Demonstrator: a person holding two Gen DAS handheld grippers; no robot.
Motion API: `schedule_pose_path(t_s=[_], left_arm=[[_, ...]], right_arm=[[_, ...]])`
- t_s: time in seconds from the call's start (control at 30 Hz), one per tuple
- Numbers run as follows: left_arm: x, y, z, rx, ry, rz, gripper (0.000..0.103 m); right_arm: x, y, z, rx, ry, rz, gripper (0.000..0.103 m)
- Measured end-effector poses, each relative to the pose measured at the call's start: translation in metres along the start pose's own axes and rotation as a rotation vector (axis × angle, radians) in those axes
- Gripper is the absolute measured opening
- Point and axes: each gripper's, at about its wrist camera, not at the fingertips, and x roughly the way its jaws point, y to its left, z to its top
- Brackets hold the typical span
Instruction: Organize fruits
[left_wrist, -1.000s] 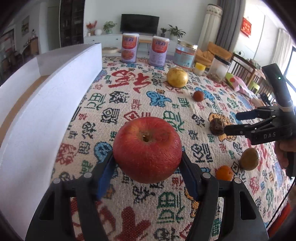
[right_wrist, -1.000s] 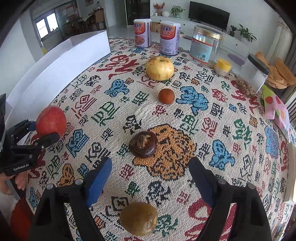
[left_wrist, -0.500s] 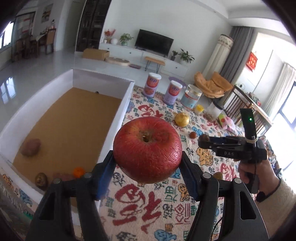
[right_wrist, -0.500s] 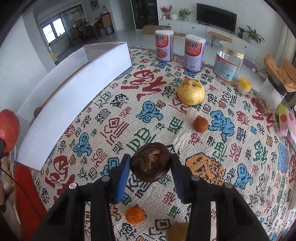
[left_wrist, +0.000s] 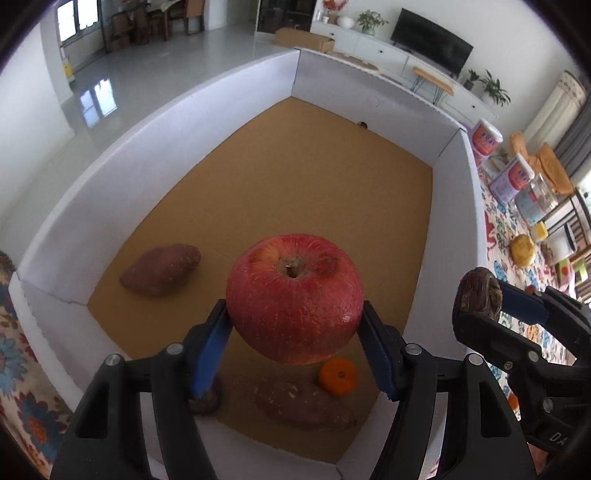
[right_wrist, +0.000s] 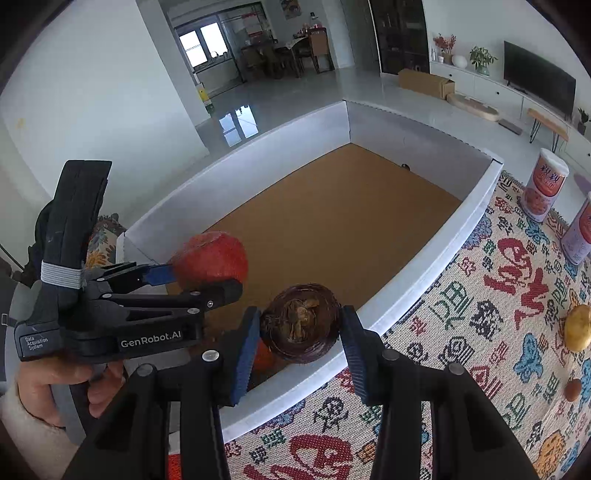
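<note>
My left gripper (left_wrist: 295, 338) is shut on a red apple (left_wrist: 294, 300) and holds it above the near end of the white box (left_wrist: 207, 96) with a brown floor. My right gripper (right_wrist: 300, 343) is shut on a dark brown round fruit (right_wrist: 300, 328), held over the box's right wall (right_wrist: 424, 266). It also shows in the left wrist view (left_wrist: 479, 295), to the right of the apple. The left gripper and apple (right_wrist: 210, 260) show in the right wrist view. In the box lie two sweet potatoes (left_wrist: 160, 269) (left_wrist: 304, 406), a small orange (left_wrist: 339, 376) and a dark fruit (left_wrist: 205, 400).
On the patterned cloth (right_wrist: 461, 332) to the right lie a yellow apple (right_wrist: 580, 332) and a small brown fruit (right_wrist: 571, 389). Two orange-labelled cans (right_wrist: 546, 190) and a jar (left_wrist: 535, 203) stand at the cloth's far end.
Both grippers have moved left from over the cloth to the box. The left gripper now holds the apple over the box's floor; the right gripper carries the dark fruit to the box's wall.
</note>
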Motion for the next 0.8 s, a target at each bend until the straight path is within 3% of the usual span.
schedule_pose_path(t_s=[0.07, 0.17, 0.27, 0.4, 0.47, 0.53, 0.67, 0.8], left_arm=[[0.002, 0.003, 0.001, -0.014, -0.015, 0.000, 0.071], [-0.017, 0.001, 0.001, -0.006, -0.110, 0.025, 0.090], [-0.040, -0.013, -0.005, 0.033, -0.180, 0.004, 0.091], [-0.075, -0.054, -0.034, 0.131, -0.256, -0.075, 0.092], [-0.087, -0.084, -0.056, 0.203, -0.277, -0.134, 0.095], [-0.089, -0.118, -0.082, 0.280, -0.264, -0.200, 0.095], [-0.057, -0.184, -0.132, 0.397, -0.156, -0.306, 0.096], [-0.007, -0.236, -0.167, 0.483, -0.102, -0.273, 0.096]], right_arm=[[0.014, 0.002, 0.001, 0.016, 0.011, -0.011, 0.045], [0.011, -0.003, 0.004, 0.066, -0.023, -0.009, 0.055], [-0.025, -0.012, 0.001, 0.101, -0.127, 0.003, 0.063], [-0.090, -0.037, -0.023, 0.068, -0.247, -0.101, 0.079], [-0.122, -0.062, -0.053, 0.059, -0.289, -0.192, 0.090], [-0.149, -0.093, -0.097, 0.070, -0.313, -0.304, 0.096], [-0.186, -0.177, -0.204, 0.223, -0.266, -0.502, 0.096], [-0.200, -0.250, -0.313, 0.453, -0.154, -0.619, 0.096]])
